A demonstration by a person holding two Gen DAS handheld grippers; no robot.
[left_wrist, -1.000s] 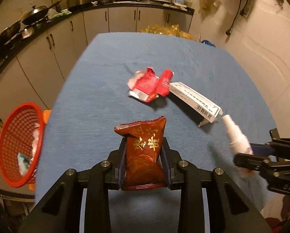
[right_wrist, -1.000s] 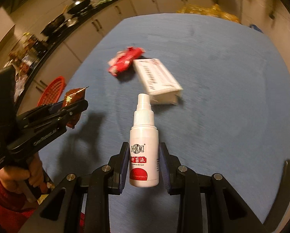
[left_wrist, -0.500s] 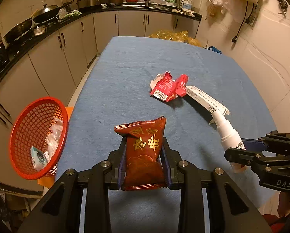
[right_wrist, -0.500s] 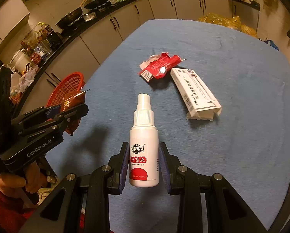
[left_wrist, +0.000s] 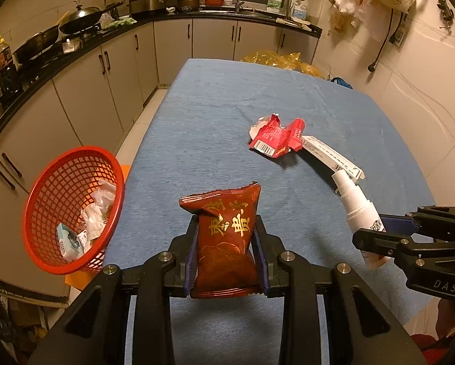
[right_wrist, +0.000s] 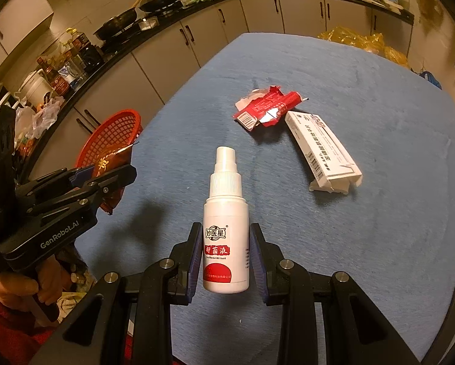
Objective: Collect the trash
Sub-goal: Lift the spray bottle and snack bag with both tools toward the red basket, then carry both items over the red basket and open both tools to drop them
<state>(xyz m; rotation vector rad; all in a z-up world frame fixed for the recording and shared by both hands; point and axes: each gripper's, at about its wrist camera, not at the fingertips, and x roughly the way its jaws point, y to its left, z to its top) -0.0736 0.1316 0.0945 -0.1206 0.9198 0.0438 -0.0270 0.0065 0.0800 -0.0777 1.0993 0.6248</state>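
Fingers [left_wrist: 255,243] over table edge [left_wrist: 127,200], red basket [left_wrist: 72,213] just beside.

The surface [left_wrist: 215,140] wears a matt blue cloth with a slightly fuzzy nap. The dark red snack bag [left_wrist: 225,243] and the torn red wrapper [left_wrist: 276,138] are glossy, crinkled foil, while the spray bottle [right_wrist: 225,237] is smooth white plastic. The box [right_wrist: 321,152] looks like matt white card, and the red basket [left_wrist: 72,210] is shiny plastic mesh.

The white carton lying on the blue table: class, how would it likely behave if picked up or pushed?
The white carton looks long, flat-sided and thin-walled, so it would probably slide, not roll. Its near end gapes open, so it likely feels light and may crush if squeezed hard.
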